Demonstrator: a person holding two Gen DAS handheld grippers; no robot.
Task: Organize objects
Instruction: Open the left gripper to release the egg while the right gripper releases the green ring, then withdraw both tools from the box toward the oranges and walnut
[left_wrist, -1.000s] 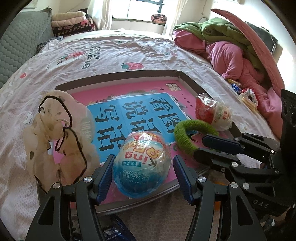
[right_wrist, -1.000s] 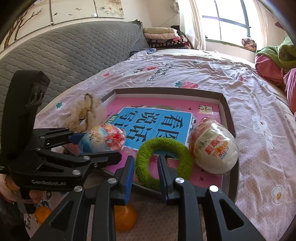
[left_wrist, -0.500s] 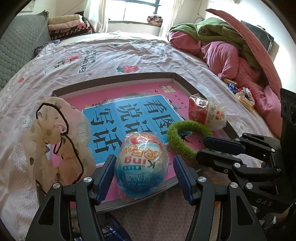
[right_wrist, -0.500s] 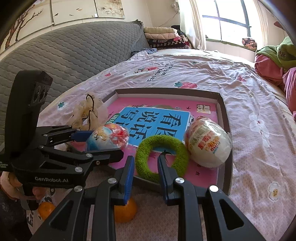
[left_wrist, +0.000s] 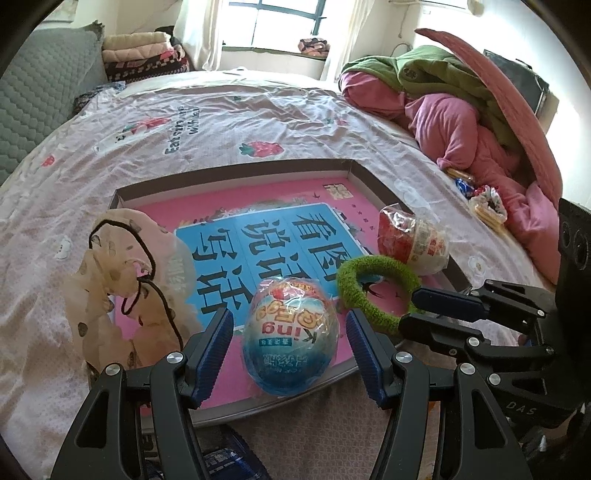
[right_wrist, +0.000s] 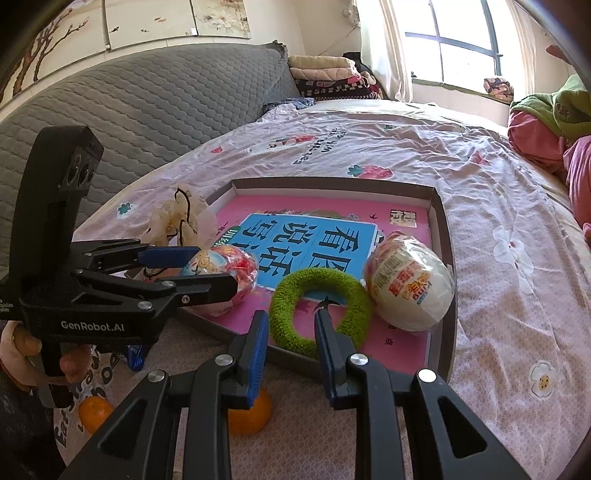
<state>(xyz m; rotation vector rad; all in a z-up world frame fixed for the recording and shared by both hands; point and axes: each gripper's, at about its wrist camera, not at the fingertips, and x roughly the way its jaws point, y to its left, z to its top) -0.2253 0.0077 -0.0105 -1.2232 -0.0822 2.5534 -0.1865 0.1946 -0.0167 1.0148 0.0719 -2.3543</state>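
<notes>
Left wrist cam close over near edge of shallow box tray (left_wrist: 373, 177), angled down, facing window, right wrist cam close at tray's (right_wrist: 441, 221) near-right corner, angled down toward grey headboard, both share tray interior, green ring (left_wrist: 373, 291) (right_wrist: 319, 310).

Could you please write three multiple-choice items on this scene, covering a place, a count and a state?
1. Where does the white egg lie?
A. On the sheet outside the tray
B. In the tray beside the green ring
C. On the grey headboard

2. How many wrapped eggs are in the tray?
A. One
B. Four
C. Two

3. How does the left gripper stand?
A. Open around the blue egg
B. Shut on nothing
C. Out of view

Key: B, the white egg rests inside the tray next to the green ring; C, white egg and blue egg; A, the left gripper shows gaps on both sides of the egg.
</notes>
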